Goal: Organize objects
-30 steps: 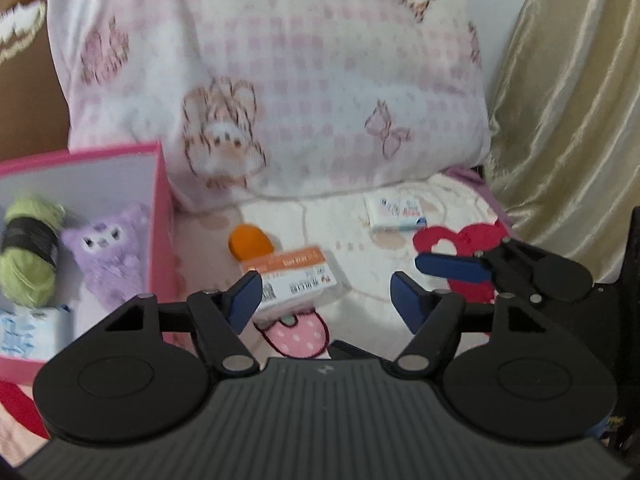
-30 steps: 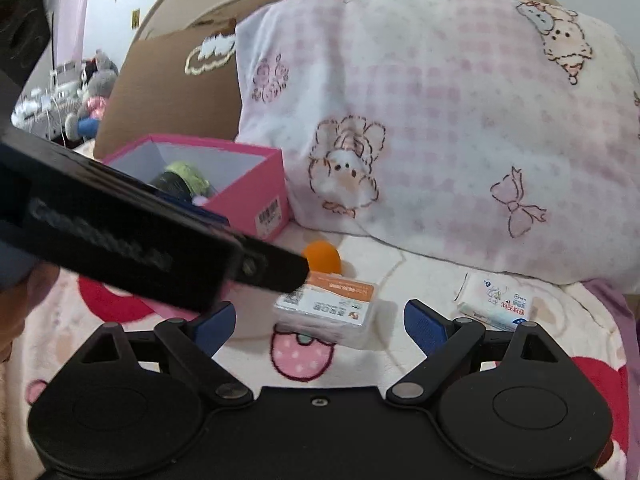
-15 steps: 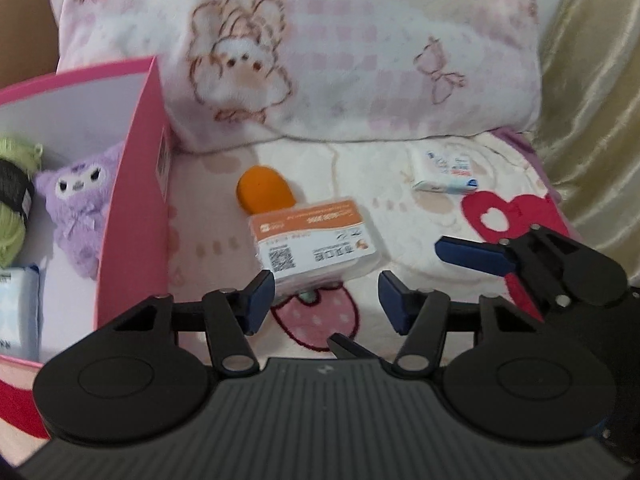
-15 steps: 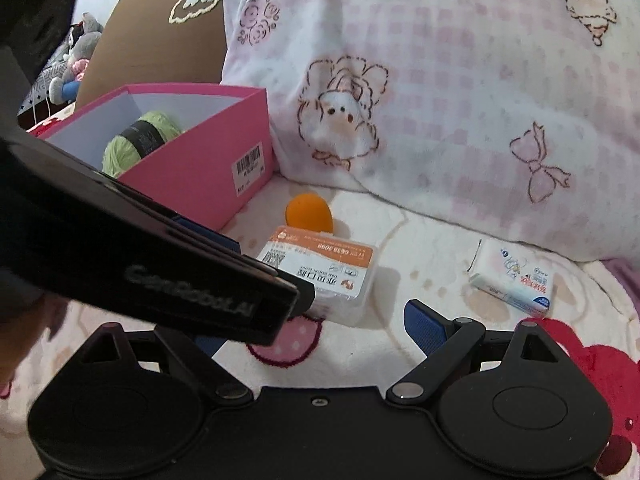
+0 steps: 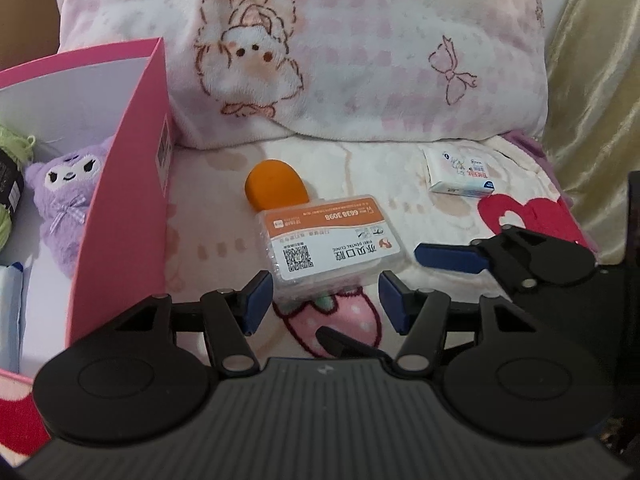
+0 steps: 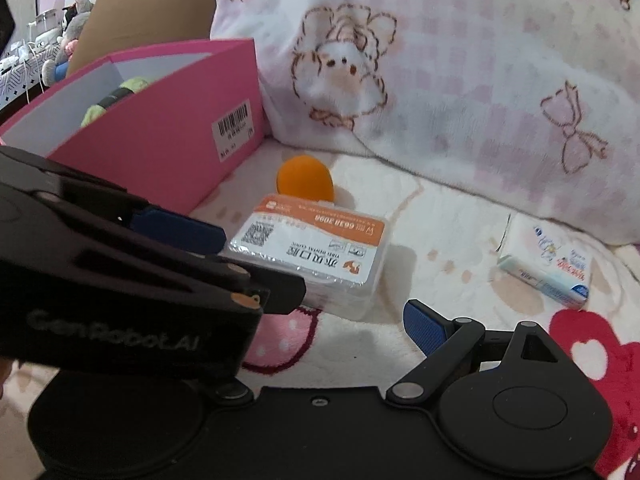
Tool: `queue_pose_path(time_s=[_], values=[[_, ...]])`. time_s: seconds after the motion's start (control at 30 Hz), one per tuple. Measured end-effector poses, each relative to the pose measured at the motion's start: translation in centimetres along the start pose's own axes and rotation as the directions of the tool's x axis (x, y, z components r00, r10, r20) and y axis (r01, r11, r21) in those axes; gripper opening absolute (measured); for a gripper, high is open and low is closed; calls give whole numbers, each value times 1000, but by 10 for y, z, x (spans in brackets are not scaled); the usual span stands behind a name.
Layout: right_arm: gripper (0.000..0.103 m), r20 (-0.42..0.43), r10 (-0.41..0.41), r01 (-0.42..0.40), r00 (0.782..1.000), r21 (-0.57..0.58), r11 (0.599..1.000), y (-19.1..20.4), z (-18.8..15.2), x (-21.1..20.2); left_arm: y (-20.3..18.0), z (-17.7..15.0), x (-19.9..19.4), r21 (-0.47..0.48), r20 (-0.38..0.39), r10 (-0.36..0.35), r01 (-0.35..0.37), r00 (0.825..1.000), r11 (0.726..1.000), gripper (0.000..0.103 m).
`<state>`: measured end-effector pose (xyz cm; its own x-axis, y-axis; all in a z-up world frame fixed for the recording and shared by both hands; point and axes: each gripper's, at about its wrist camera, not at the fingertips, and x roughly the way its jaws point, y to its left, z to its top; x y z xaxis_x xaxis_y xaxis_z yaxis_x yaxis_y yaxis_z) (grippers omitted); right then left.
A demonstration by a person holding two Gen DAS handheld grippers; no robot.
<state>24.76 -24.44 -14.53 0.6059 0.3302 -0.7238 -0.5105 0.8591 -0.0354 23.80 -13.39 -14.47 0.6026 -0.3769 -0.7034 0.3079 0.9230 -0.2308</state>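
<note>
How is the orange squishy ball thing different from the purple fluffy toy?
The orange ball is smooth, plain and rounded; the purple plush toy is fuzzy, with a face and a little bow. The orange ball lies out on the blanket, touching the clear plastic case; the purple plush toy already sits inside the pink box, beside green yarn. The toy looks somewhat bigger. Both look soft.

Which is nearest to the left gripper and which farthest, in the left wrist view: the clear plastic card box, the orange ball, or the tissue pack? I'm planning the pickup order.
1. Clear plastic card box: straight ahead of the left gripper, near edge just beyond its open fingertips.
2. Orange ball: behind the box, slightly left.
3. Tissue pack: far right, near the pillow.
</note>
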Motion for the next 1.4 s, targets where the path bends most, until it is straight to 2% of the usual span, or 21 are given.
queue_pose_path(time_s=[0.17, 0.3, 0.4, 0.47, 0.63, 0.73, 0.87, 0.93, 1.0, 1.07, 1.13, 1.23, 1.4], values=[[93, 1, 0, 0, 1000, -19, 1000, 0, -3, 7, 3, -1, -1, -12, 33, -31, 31, 999, 999, 58], [93, 21, 6, -5, 1000, -30, 1000, 0, -2, 7, 6, 0, 2, -27, 12, -69, 70, 998, 997, 58], [94, 28, 14, -13, 1000, -39, 999, 1, -1, 3, 10, 0, 1, -63, 35, -114, 116, 993, 991, 58], [95, 5, 27, -27, 1000, -32, 999, 1, -1, -3, 11, -3, 2, -87, 46, -119, 123, 992, 989, 58], [95, -12, 38, -39, 999, -27, 999, -4, -5, -19, 14, -3, 5, -156, 8, -198, 196, 980, 968, 58], [95, -45, 43, -43, 998, -4, 999, -7, -9, -23, 11, -2, 2, -178, -12, -239, 233, 971, 956, 58], [95, -181, 45, -45, 983, 1, 999, -3, -11, -27, 3, -4, 2, -176, -71, -273, 258, 959, 950, 58], [95, -178, 34, -37, 983, -14, 999, 1, -15, -35, 1, -6, 1, -178, -75, -277, 261, 958, 949, 57], [95, -190, 29, -33, 981, -18, 999, 1, -19, -37, -1, -6, 2, -185, -111, -303, 280, 946, 942, 57], [95, -199, 8, -7, 980, 5, 1000, -5, -21, -36, 1, -5, 7, -230, -163, -367, 326, 916, 917, 56], [94, -202, 4, 3, 979, 36, 999, -12, -22, -35, 5, -5, 8, -271, -176, -404, 350, 898, 897, 56], [94, -182, 16, -4, 983, 62, 998, -15, -22, -38, 7, -5, 7, -270, -163, -390, 339, 906, 901, 51], [94, -162, -5, 10, 987, 30, 1000, -8, -23, -40, 6, -4, 7, -235, -119, -327, 293, 938, 927, 51]])
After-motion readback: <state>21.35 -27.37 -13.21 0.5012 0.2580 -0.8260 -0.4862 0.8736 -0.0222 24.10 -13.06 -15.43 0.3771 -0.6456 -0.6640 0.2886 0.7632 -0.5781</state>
